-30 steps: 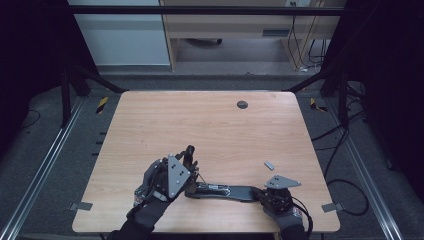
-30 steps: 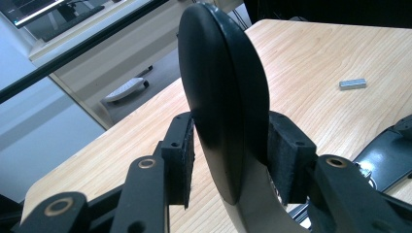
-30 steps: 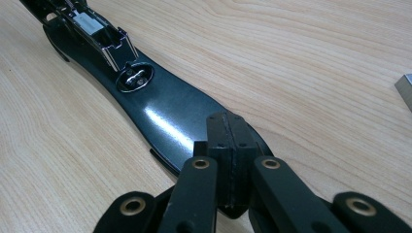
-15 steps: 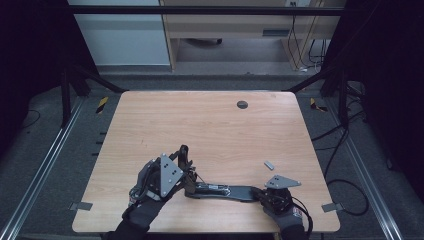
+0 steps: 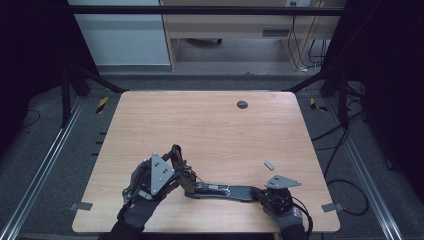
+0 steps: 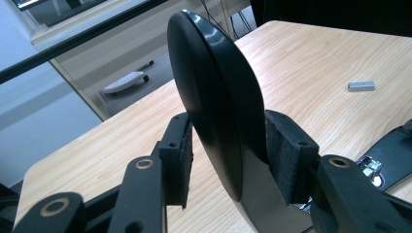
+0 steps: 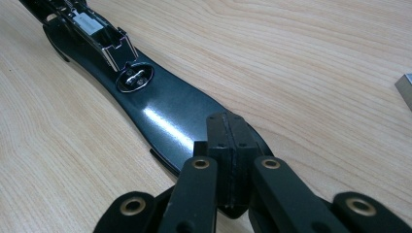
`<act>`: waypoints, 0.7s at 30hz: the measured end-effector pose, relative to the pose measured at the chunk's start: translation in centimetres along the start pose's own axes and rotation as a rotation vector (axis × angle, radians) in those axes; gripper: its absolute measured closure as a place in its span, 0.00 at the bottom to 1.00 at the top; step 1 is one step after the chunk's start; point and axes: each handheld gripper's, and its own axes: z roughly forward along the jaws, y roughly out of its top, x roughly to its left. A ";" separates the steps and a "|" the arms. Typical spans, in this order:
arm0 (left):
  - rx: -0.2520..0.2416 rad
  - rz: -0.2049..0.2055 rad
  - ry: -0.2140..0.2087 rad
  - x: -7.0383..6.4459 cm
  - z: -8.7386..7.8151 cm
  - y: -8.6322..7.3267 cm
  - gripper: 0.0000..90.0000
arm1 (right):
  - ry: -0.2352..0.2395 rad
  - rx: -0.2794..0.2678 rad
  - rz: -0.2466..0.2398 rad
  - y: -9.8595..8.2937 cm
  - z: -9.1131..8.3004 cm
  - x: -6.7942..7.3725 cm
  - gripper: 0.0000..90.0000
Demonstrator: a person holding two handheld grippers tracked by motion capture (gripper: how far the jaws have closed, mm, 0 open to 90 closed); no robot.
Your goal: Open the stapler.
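Note:
A black stapler (image 5: 227, 191) lies opened out near the table's front edge. Its glossy base (image 7: 165, 116) rests flat on the wood, with the round anvil (image 7: 134, 77) and the metal staple channel (image 7: 94, 31) showing. My left gripper (image 5: 179, 162) is shut on the stapler's rounded top cover (image 6: 214, 92), which stands raised off the table; both pads (image 6: 284, 155) press its sides. My right gripper (image 5: 260, 194) is shut, its pads (image 7: 227, 141) meeting with no gap and resting on top of the base's near end.
A small grey metal block (image 5: 269, 164) lies on the wood just beyond my right gripper, also visible as the block (image 6: 361, 85) in the left gripper view. A dark round grommet (image 5: 242, 104) sits near the table's far edge. Black frame rails surround the table.
My left gripper has shifted slightly left with the stapler's cover in it. The right gripper and the base have stayed put.

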 end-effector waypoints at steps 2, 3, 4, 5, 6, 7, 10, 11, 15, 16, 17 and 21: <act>-0.002 -0.007 -0.001 0.1 -0.1 -0.1 0.60 | 0.000 0.000 0.001 0.0 0.0 0.0 1.00; -0.003 -0.008 -0.001 0.2 -0.1 -0.2 0.60 | 0.000 0.000 0.001 0.0 0.0 0.0 1.00; -0.003 -0.010 -0.001 0.2 -0.1 -0.2 0.60 | 0.000 0.001 0.001 0.0 0.0 0.0 1.00; -0.002 -0.011 -0.001 0.3 -0.1 -0.3 0.60 | 0.000 0.001 0.001 0.0 0.0 0.0 1.00; -0.003 -0.014 -0.001 0.3 -0.2 -0.3 0.60 | 0.000 0.001 0.001 0.0 0.0 0.0 1.00; -0.002 -0.014 -0.001 0.4 -0.2 -0.3 0.60 | 0.000 0.001 0.001 0.0 0.0 0.0 1.00; -0.002 -0.026 -0.002 0.7 -0.3 -0.6 0.60 | 0.000 0.001 0.002 0.0 0.0 0.0 1.00; -0.003 -0.028 -0.001 0.7 -0.3 -0.6 0.60 | 0.001 0.001 0.001 0.0 0.0 0.0 1.00; 0.008 -0.053 0.012 1.4 -0.6 -1.2 0.59 | 0.001 0.000 0.000 0.0 0.0 0.0 1.00; 0.007 -0.068 0.010 1.7 -0.7 -1.5 0.59 | 0.001 0.000 0.000 0.0 0.0 0.0 1.00; 0.005 -0.082 0.006 2.0 -0.7 -1.8 0.59 | 0.002 0.000 0.002 0.0 0.0 0.0 1.00; -0.006 -0.115 0.003 2.6 -1.0 -2.6 0.58 | 0.004 -0.001 0.003 0.0 0.0 0.0 1.00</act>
